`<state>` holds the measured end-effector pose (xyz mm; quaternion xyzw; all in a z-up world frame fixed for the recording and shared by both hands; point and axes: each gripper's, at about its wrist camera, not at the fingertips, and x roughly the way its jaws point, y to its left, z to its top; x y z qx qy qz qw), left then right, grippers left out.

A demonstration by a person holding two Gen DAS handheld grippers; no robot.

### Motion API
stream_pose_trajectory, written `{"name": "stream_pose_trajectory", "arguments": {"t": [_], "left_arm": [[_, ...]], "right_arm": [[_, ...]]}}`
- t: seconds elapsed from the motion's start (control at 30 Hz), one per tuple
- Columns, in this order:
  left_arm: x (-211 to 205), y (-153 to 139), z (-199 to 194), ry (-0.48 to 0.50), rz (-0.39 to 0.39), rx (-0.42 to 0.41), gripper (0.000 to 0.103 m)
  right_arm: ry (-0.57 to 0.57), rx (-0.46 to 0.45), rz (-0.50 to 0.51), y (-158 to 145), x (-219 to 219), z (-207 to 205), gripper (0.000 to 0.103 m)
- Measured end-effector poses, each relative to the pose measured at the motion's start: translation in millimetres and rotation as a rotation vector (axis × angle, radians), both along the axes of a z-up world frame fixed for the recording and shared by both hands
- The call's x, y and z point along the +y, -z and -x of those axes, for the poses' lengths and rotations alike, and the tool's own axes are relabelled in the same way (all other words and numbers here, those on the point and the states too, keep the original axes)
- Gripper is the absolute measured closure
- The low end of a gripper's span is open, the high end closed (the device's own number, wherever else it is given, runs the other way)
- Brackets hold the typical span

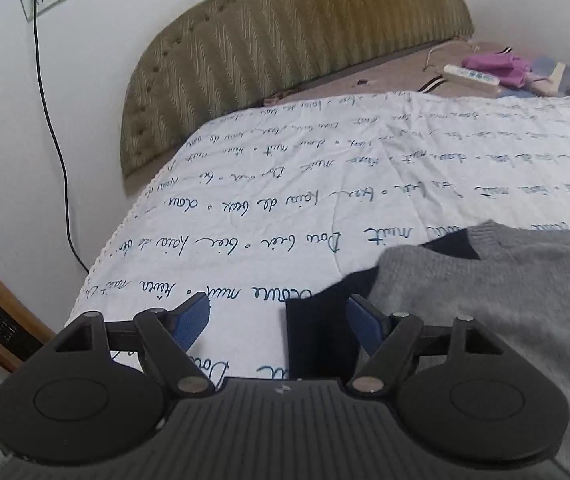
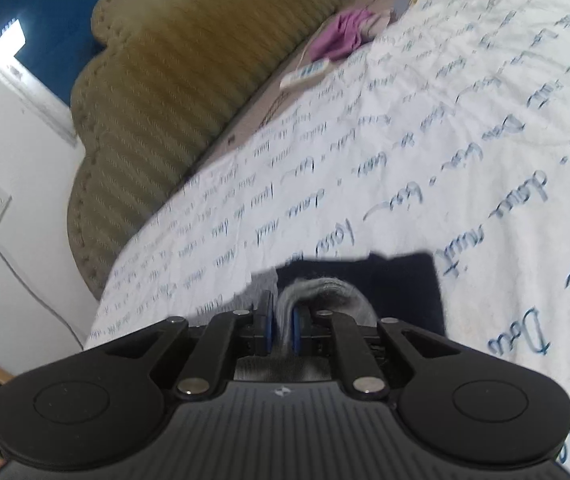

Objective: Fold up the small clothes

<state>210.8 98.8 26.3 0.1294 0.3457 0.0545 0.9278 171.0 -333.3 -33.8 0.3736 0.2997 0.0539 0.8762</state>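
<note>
Both views were evenly and softly lit, moderately bright, with no hard shadows. Fisheye distortion was strong: the wall (image 1: 1, 140) and headboard (image 1: 285, 52) bowed toward the edges, corners vignetted dark. Left view was mostly sharp; the sweater (image 1: 505, 300) at lower right was smeared. Right view showed motion blur across the sheet (image 2: 425, 140); the window (image 2: 41, 20) read deep blue.

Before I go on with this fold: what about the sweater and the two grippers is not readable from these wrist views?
- Sweater outline: left wrist view, cut off by the right edge and hidden under the open left gripper.
- Fold pinched by the right gripper: right wrist view, how deep the knit sits is hidden by the fingers.
- Dark navy part: sleeve or panel, unclear; blurred.
</note>
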Motion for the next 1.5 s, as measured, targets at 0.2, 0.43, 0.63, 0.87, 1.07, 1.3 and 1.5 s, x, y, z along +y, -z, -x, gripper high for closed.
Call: {"name": "stream_pose_trajectory", "arguments": {"t": [0.2,0.43,0.63,0.87,1.07,1.3,1.5], "left_arm": [[-13,3,-5,0.036,0.049,0.011,0.02],[-6,11,-34,0.102,0.22,0.091,0.015],[3,29,-64,0.125,0.355,0.201,0.016],[-13,41,-73,0.142,0.298,0.192,0.053],[-25,34,-60,0.174,0.223,0.11,0.095],[-21,27,-63,0.085,0.209,0.015,0.095],[-24,39,-58,0.114,0.133,0.063,0.085]], "right_arm": [[0.128,-0.056,0.101,-18,-10,-1,0.058],[-0.086,0.011,0.422,-22,29,-14,0.049],[-0.15,0.103,0.352,6,19,-48,0.049],[-0.255,0.058,0.519,10,48,-54,0.093],[-0.174,-0.05,0.568,-7,42,-40,0.098],[-0.05,-0.071,0.629,-12,37,-44,0.098],[-0.066,0.058,0.75,12,48,-56,0.097]]}}
